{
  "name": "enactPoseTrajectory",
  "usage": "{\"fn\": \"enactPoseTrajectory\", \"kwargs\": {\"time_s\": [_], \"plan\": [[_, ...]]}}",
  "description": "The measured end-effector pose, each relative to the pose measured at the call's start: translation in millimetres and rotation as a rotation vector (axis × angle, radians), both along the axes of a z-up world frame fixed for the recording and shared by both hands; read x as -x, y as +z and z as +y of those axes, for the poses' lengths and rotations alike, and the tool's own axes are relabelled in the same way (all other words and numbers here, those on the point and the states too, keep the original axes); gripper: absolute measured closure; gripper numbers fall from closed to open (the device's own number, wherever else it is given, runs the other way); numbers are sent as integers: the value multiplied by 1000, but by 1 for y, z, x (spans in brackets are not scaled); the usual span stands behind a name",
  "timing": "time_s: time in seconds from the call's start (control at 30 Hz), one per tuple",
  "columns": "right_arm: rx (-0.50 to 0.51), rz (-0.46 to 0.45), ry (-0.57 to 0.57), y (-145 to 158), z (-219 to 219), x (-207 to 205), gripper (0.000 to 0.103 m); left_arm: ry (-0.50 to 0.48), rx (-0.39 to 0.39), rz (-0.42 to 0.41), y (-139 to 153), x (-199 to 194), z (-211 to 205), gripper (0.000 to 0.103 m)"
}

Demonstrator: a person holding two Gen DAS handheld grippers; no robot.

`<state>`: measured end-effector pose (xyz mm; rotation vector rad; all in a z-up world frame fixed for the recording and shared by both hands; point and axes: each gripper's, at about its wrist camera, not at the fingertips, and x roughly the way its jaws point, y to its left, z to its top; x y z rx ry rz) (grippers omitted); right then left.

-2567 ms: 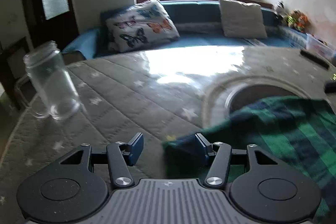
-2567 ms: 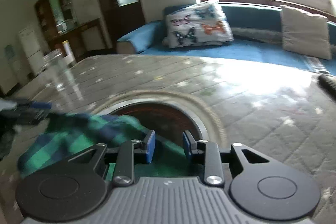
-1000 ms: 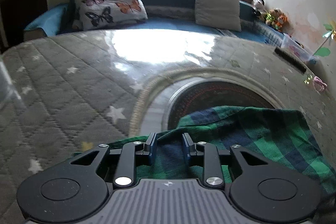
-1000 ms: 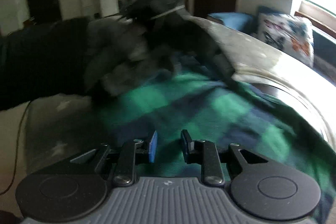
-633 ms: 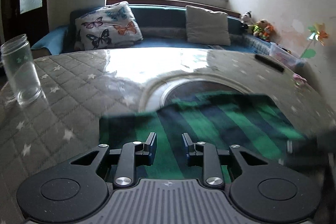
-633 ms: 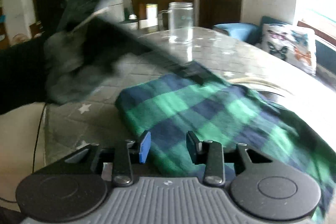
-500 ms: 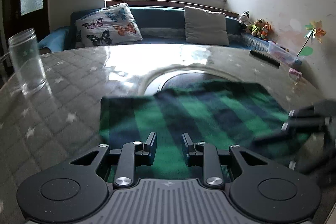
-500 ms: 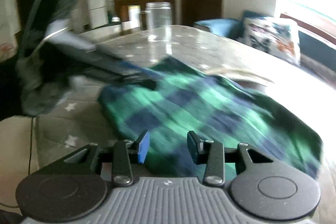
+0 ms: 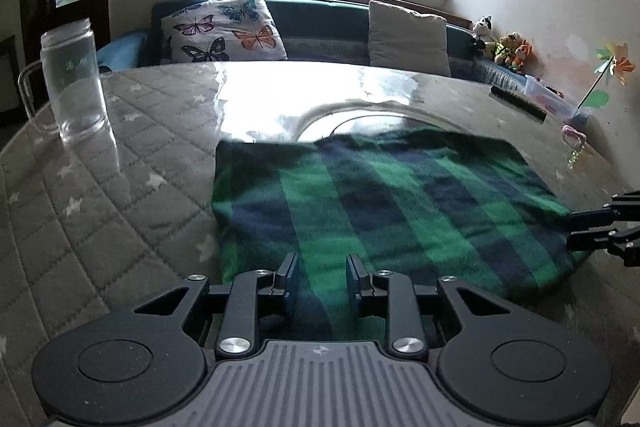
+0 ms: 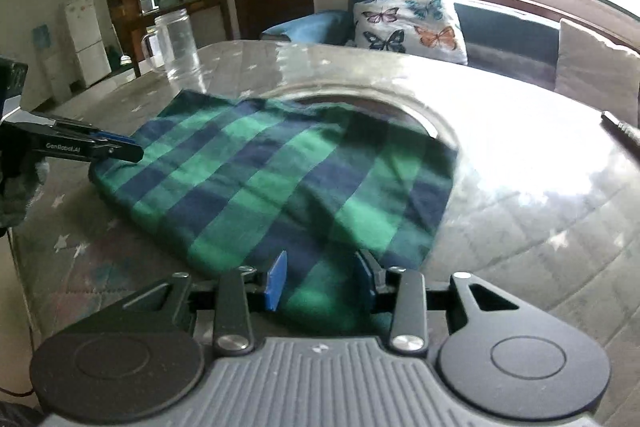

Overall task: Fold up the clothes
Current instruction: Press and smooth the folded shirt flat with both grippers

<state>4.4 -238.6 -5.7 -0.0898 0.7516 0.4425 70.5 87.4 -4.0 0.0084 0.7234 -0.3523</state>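
Your left gripper (image 9: 318, 277) and right gripper (image 10: 322, 279) both stand narrowly parted, gripping nothing, over the near edge of the plaid cloth (image 9: 384, 203) lying folded on the table (image 9: 120, 195). Only your right view shows the fridge (image 10: 86, 39).

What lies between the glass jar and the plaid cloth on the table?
Nothing: in the left wrist view, only bare quilted table cover separates the jar from the cloth. The right wrist view agrees.
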Motion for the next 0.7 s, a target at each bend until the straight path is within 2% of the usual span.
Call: {"fn": "enactPoseTrajectory", "kwargs": {"time_s": [0.13, 0.23, 0.4, 0.53, 0.6, 0.7], "plan": [[-12, -24, -13, 6, 5, -31, 64, 5, -5, 7, 2, -24, -4, 74], [-25, 1, -47, -1, 5, -63, 64, 28, 2, 42, -2, -47, -2, 74], [-24, 49, -115, -14, -2, -107, 65, 61, -10, 58, -5, -79, 5, 76], [-24, 58, -151, -21, -9, -122, 66, 97, -15, 69, -11, -101, 14, 77], [-22, 57, -166, -24, -12, -127, 68, 115, 3, 69, -14, -108, 19, 81], [-20, 53, -179, -27, -13, -131, 69, 138, 20, 65, -14, -115, 24, 82]]}}
